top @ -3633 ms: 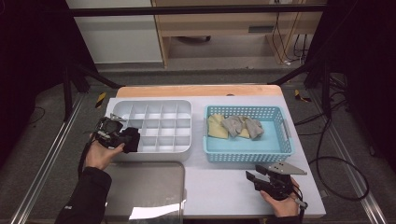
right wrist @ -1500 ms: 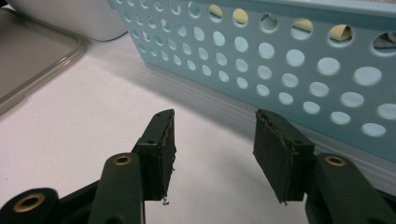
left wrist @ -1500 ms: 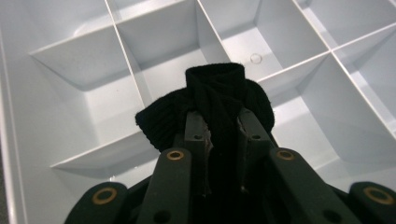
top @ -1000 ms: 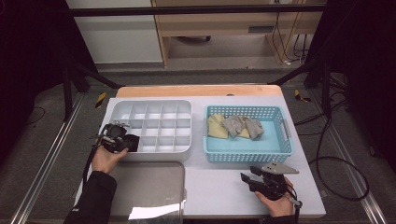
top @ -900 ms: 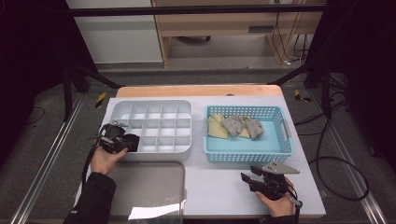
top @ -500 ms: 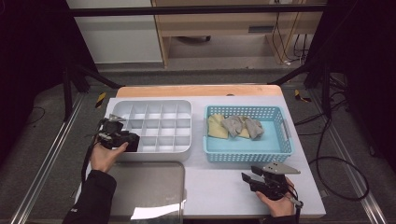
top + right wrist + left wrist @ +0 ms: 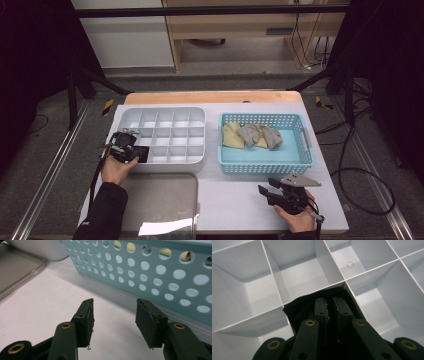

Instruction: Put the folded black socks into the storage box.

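- High view: left gripper (image 7: pixel 131 150) at near-left cell of white divided tray (image 7: pixel 165 112); right gripper (image 7: pixel 280 192) idle on surface (image 7: pixel 235 200) before blue basket (image 7: pixel 265 165).
- Left gripper view: jaws just closing, pinching black cloth (image 7: pixel 298 308) inside cell; placing step. Next: release, withdraw.
- Right gripper view: jaws apart, empty.

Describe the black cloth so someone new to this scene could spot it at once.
Find the white divided tray on the table's left half. At its near-left corner compartment, under the left tongs, sits the black cloth: the tray's one dark item.
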